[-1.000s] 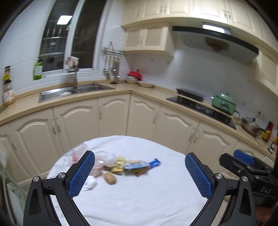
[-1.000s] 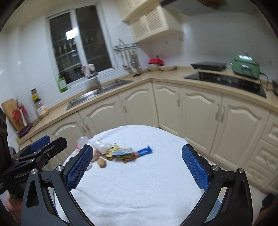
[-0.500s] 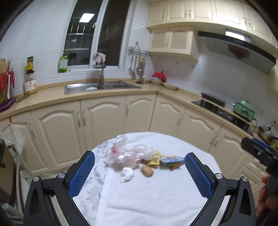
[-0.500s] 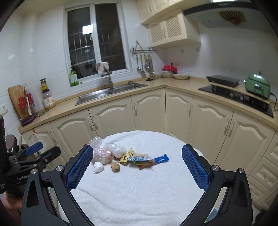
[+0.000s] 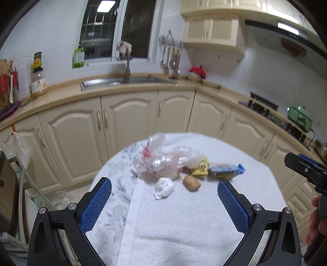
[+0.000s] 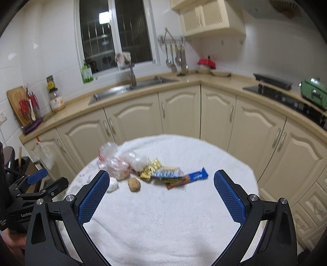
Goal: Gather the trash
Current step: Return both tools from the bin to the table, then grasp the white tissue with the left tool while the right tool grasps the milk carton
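1. Indoor artificial light, even and fairly bright, cool-white on the wall tiles.
2. Reflected ceiling lamp [image 5: 106,3] in the dark window pane; same reflection [image 6: 104,17] in the right wrist view.
3. Night-black glass, no daylight.
4. Soft, faint shadows under the trash on the white cloth-covered surface [image 5: 184,225].
5. Mild sheen on the sink [image 6: 130,89] and cabinet doors.
6. Strong fisheye bending: counter edges curved, black vignette in the corners.
7. Motion blur over the clear plastic bag [image 5: 163,157] and snack wrappers [image 5: 225,169]; cupboards slightly soft too.
8. Near black frames and blue pads [image 6: 93,197] sharp.
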